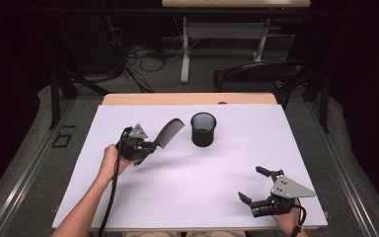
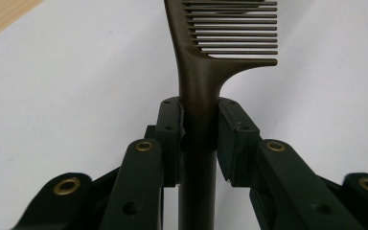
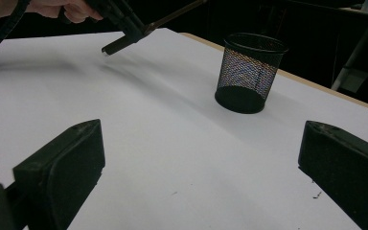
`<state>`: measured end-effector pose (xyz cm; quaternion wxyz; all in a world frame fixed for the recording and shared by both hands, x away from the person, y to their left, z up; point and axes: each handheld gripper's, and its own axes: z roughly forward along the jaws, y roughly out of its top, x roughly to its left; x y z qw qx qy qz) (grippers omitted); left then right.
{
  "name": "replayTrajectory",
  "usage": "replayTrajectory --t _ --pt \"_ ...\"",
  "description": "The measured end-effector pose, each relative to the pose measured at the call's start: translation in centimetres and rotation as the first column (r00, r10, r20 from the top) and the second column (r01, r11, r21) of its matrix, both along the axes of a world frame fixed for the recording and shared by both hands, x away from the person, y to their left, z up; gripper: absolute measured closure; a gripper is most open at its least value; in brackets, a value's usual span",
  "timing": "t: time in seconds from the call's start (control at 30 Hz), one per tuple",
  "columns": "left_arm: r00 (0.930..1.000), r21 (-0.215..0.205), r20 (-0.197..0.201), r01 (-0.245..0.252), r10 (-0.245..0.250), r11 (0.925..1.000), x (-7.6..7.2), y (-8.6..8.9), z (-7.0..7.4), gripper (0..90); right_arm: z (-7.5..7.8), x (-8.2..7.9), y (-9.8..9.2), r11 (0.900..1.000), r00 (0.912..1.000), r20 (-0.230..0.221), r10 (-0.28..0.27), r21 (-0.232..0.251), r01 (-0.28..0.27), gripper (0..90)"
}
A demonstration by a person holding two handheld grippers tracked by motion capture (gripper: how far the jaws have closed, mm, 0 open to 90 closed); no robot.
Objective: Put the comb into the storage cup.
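My left claw (image 2: 200, 125) clamps the handle of a dark brown comb (image 1: 169, 132), slim with long fine teeth, lifted off the white worktop (image 1: 187, 173) just left of the black mesh cup (image 1: 203, 129). My right claw (image 1: 253, 184) rests wide, holding nothing.

Dark brown wide-toothed comb (image 1: 169, 132), lifted off the table, handle clamped low, toothed end pointing toward two o'clock, black mesh cup (image 1: 203, 129) upright at its three o'clock
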<state>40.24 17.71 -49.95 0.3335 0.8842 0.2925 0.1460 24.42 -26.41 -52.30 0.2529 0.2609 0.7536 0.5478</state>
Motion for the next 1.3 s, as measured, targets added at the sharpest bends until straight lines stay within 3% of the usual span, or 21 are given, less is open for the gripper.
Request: replayTrajectory --t 0.2,0.7,1.0,1.3 --pt "0.9994 -0.035 0.025 -0.024 0.025 0.9991 -0.12 0.26 -0.17 72.6 -0.01 0.01 -0.01 1.0 1.0 0.001 -0.001 0.0 0.001 1.5" --pt "0.9961 -0.075 0.067 -0.052 0.057 0.9958 -0.33 0.35 -0.42 72.6 -0.02 0.02 -0.04 1.0 1.0 0.001 -0.003 -0.003 0.003 1.5" --pt "0.992 -0.117 0.094 -0.074 0.085 0.9904 -0.51 0.42 -0.39 72.6 -0.01 0.03 -0.04 1.0 1.0 0.001 -0.004 -0.003 0.004 1.5" --pt "0.9869 -0.183 0.114 -0.092 0.114 0.9787 -0.59 0.45 -0.42 72.5 -0.01 0.02 -0.08 1.0 1.0 0.004 -0.005 -0.003 0.005 1.5"
